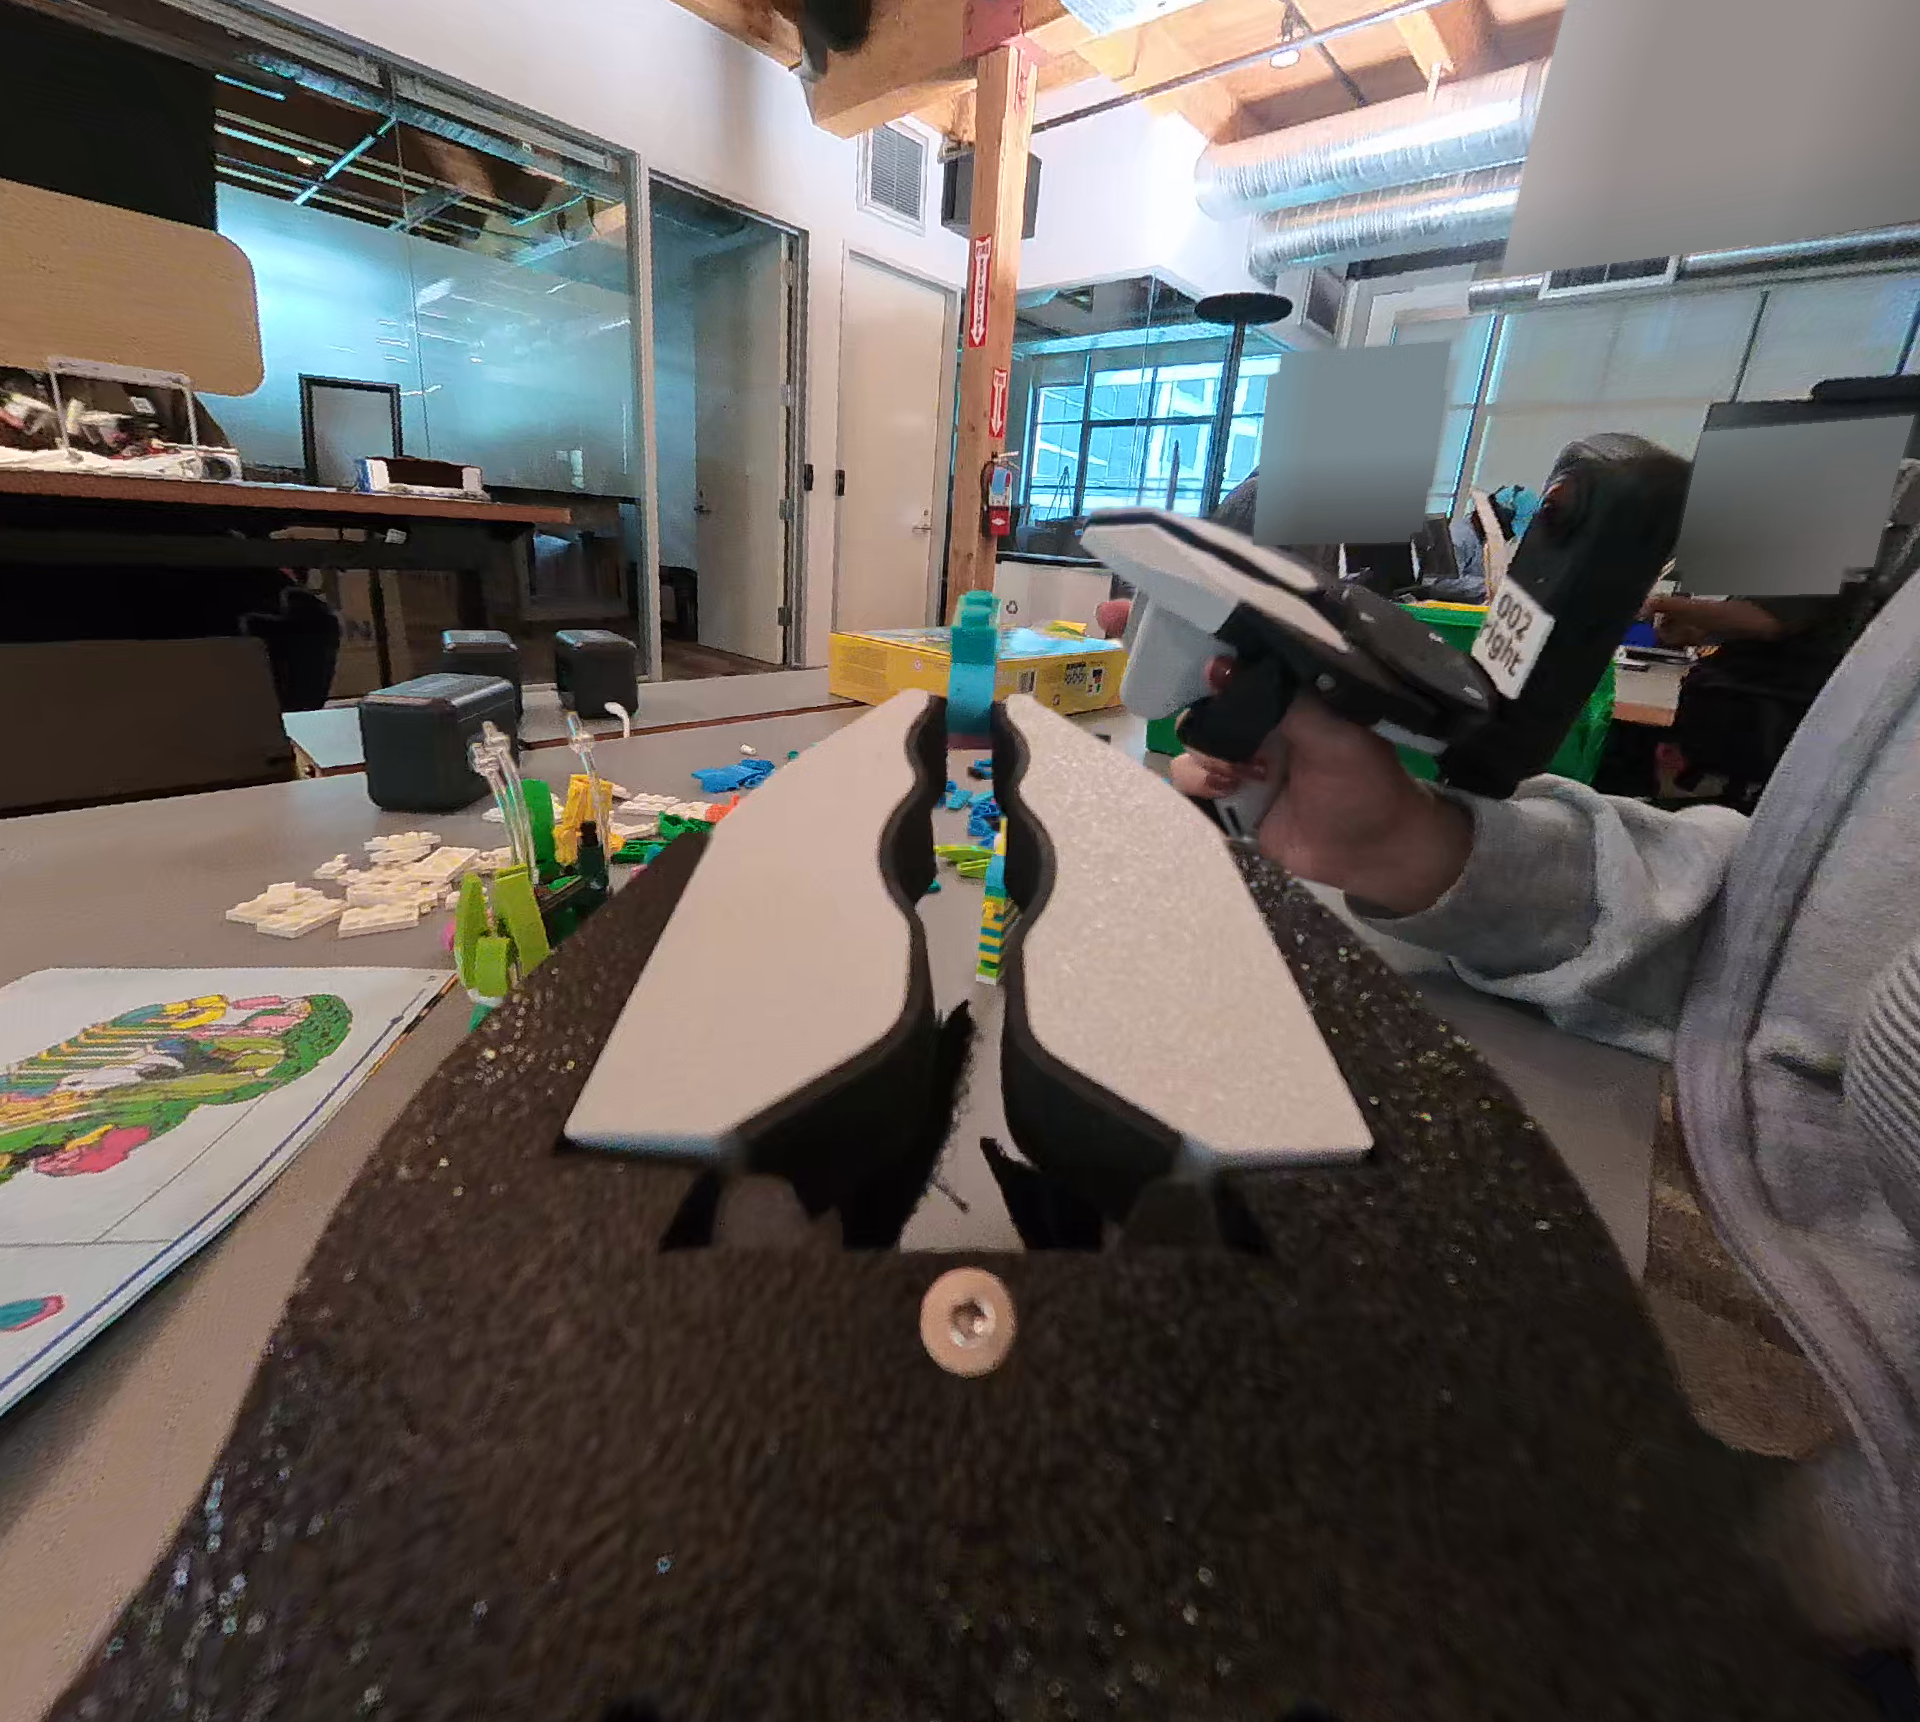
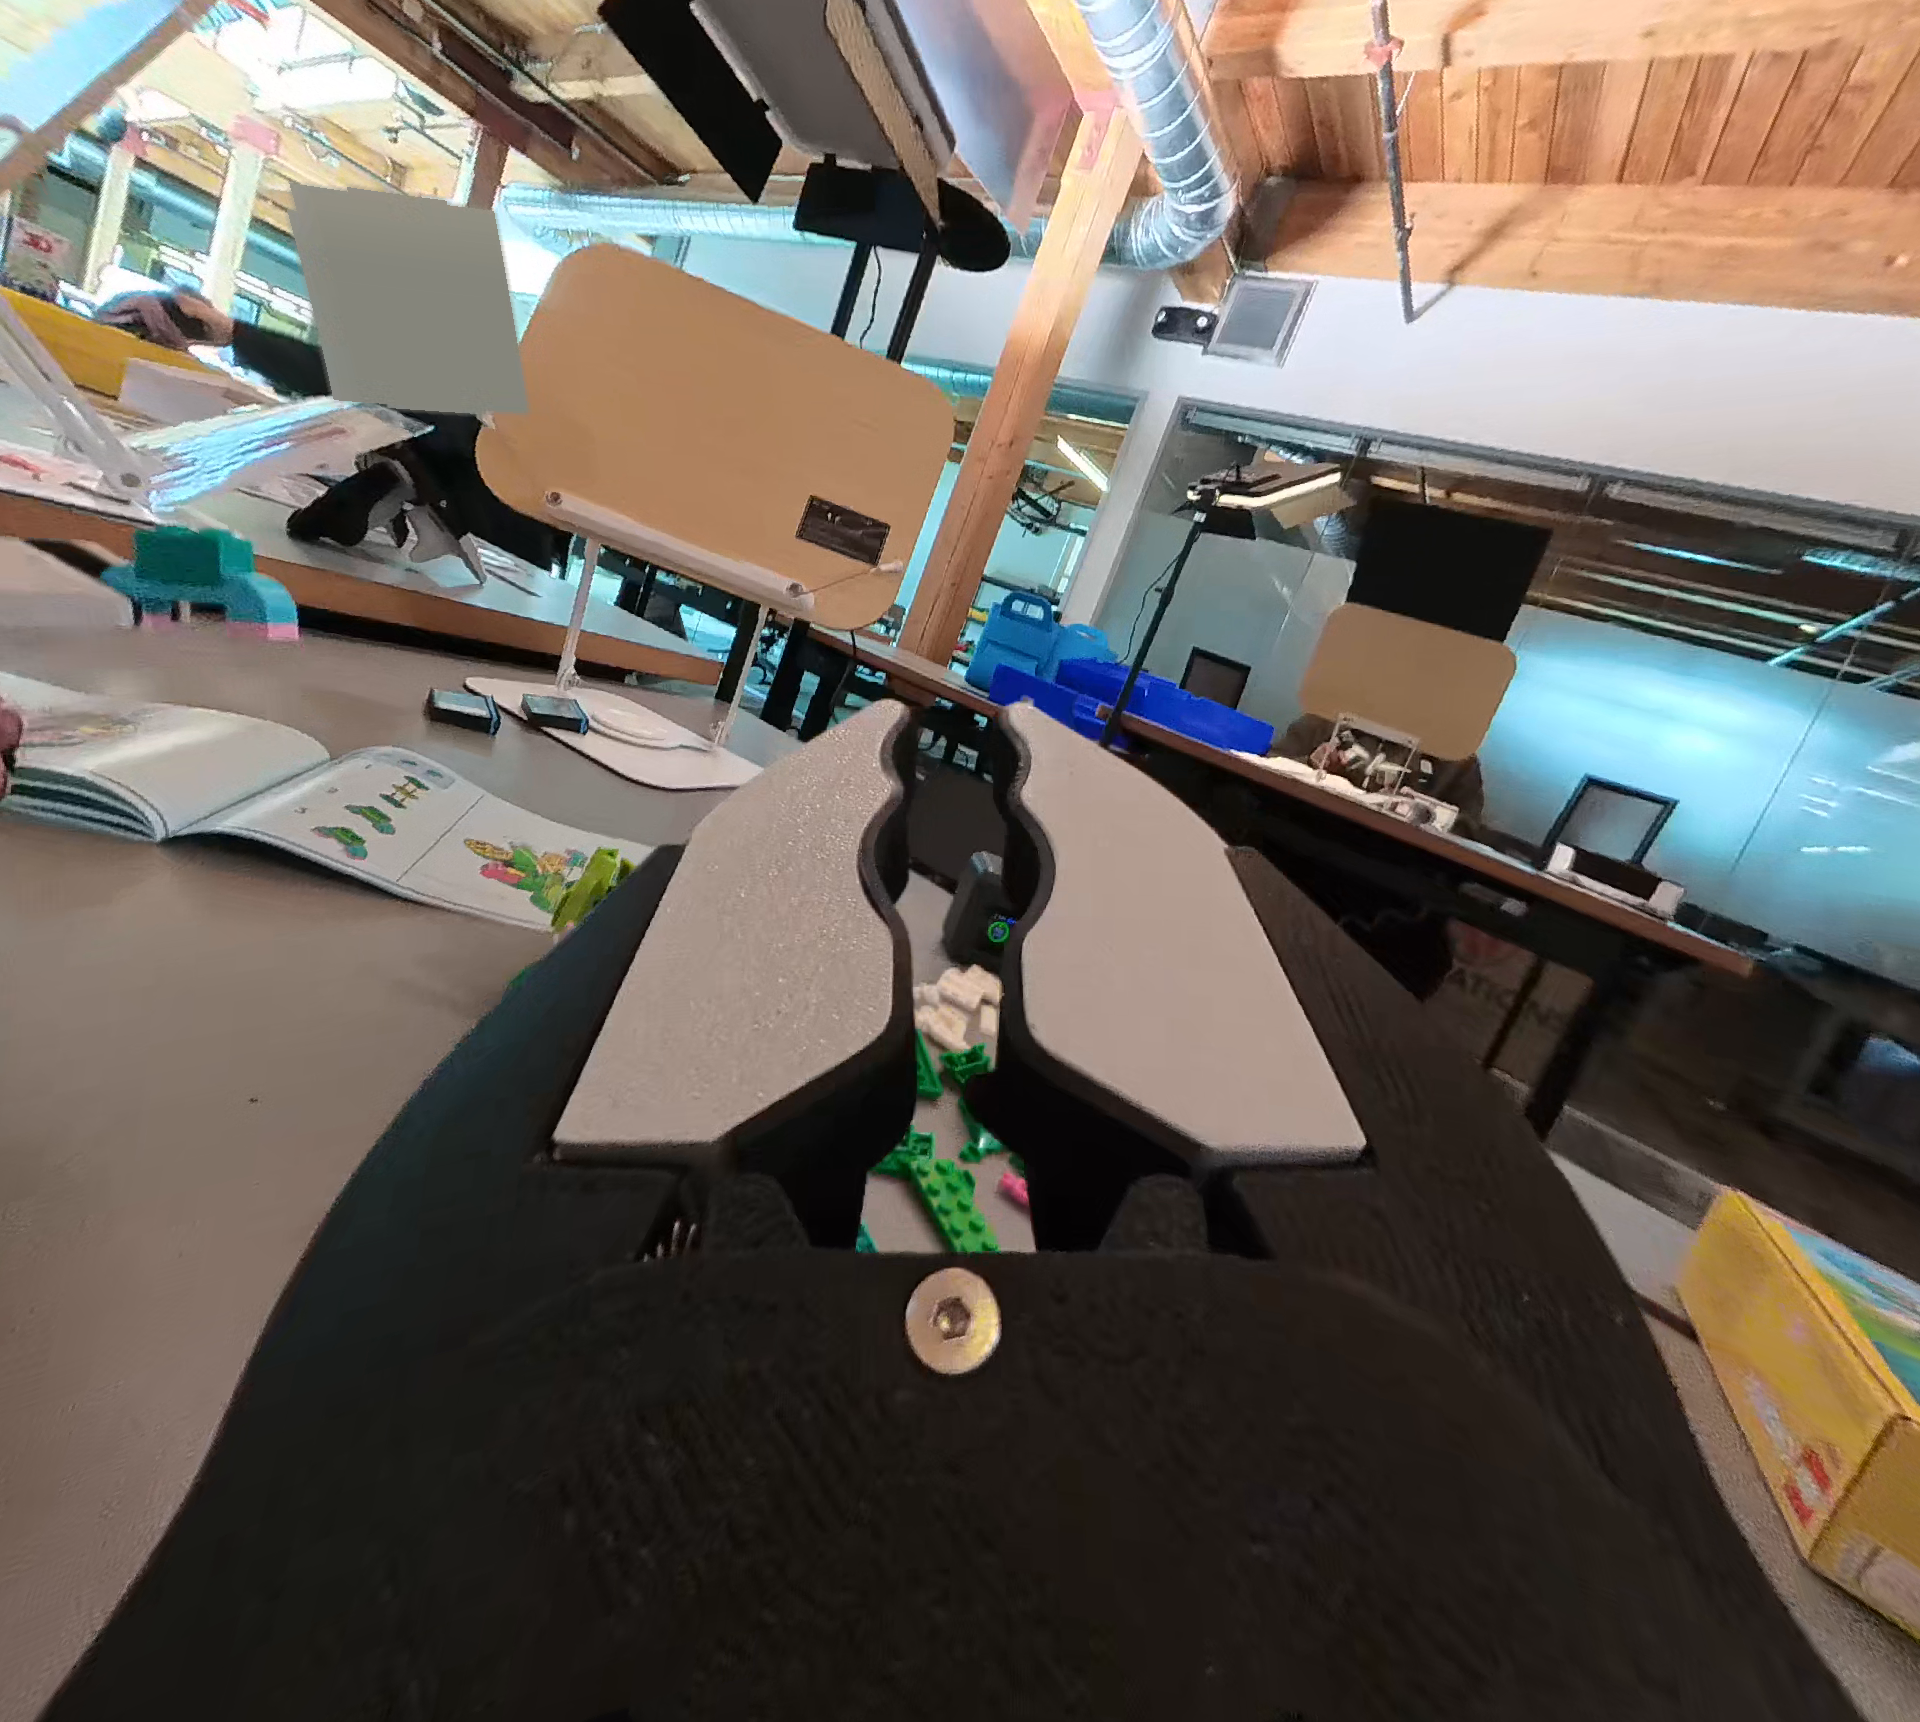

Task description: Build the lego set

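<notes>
A: The left hand-held gripper (image 1: pixel 971 711) shows its grey fingers nearly together, and a teal stepped lego piece (image 1: pixel 974 659) stands up right at the tips. Whether the fingers pinch it or it stands behind them cannot be told.

B: The right hand-held gripper (image 2: pixel 951 722) has its fingers only slightly parted, with nothing between them. It is held up off the grey surface (image 2: pixel 208 997).

A: Loose lego lies there: flat white pieces (image 1: pixel 353 893), a lime-green leafy build (image 1: pixel 499 924), and small blue pieces (image 1: pixel 732 776) farther back.

B: Through the right gripper's gap, green plates (image 2: pixel 940 1189) show only in part; the gripper body hides the rest. The open printed instruction booklet (image 2: pixel 312 805) lies at left, and the yellow cardboard box (image 2: pixel 1808 1392) is cut off at the right edge.
</notes>
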Motion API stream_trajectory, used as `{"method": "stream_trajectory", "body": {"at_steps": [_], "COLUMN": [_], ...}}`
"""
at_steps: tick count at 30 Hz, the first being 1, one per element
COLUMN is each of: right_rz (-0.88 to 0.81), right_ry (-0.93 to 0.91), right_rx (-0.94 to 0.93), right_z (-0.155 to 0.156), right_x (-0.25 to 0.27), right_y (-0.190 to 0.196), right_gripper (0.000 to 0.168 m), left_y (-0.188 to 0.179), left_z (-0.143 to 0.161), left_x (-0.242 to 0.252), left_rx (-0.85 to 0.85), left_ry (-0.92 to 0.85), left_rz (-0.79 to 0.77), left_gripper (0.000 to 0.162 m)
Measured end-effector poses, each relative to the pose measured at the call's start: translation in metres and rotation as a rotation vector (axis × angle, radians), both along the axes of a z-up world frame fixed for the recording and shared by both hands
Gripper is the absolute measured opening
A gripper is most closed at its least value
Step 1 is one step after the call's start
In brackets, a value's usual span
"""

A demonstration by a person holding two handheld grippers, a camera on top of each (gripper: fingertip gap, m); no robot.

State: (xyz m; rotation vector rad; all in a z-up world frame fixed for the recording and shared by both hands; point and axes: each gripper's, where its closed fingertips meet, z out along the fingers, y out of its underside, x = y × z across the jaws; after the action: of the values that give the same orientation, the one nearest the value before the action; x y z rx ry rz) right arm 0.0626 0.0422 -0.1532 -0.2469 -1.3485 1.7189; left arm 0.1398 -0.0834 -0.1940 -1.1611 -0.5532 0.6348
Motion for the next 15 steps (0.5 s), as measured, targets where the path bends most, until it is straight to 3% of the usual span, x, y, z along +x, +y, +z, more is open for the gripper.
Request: {"method": "stream_trajectory", "body": {"at_steps": [15], "right_rz": [-0.062], "right_ry": [0.183], "right_rx": [0.282], "right_z": [-0.027], "right_x": [0.011], "right_y": [-0.028], "right_gripper": [0.008], "left_y": [-0.004], "left_z": [0.003], "left_x": [0.001], "left_rx": [0.059], "left_ry": [-0.003], "left_rz": [-0.041], "left_gripper": [0.008]}}
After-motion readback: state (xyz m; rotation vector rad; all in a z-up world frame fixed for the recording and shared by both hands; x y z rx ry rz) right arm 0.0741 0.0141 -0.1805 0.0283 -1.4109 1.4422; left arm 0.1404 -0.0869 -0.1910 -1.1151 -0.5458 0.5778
